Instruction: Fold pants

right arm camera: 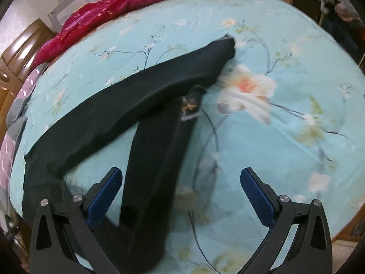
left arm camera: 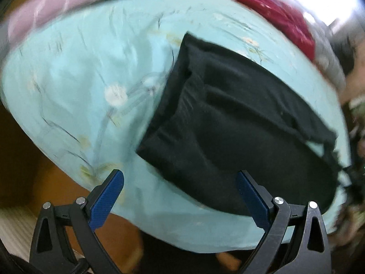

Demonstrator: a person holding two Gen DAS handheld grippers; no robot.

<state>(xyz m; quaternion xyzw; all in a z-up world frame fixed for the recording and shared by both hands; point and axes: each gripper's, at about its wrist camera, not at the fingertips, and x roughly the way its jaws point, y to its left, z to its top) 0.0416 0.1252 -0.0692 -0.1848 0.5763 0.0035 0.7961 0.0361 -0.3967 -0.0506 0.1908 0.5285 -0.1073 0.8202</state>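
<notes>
Right wrist shows pants (right arm camera: 146, 141) legs splayed between released fingers (right arm camera: 105, 196). Left fingers (left arm camera: 107, 196) also released, empty. Grabbing one leg risks a crooked fold.

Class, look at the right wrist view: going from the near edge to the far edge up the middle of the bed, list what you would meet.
Open right tool → near pant leg → far pant leg → bare floral bedsheet → red fabric at the head of the bed.
</notes>
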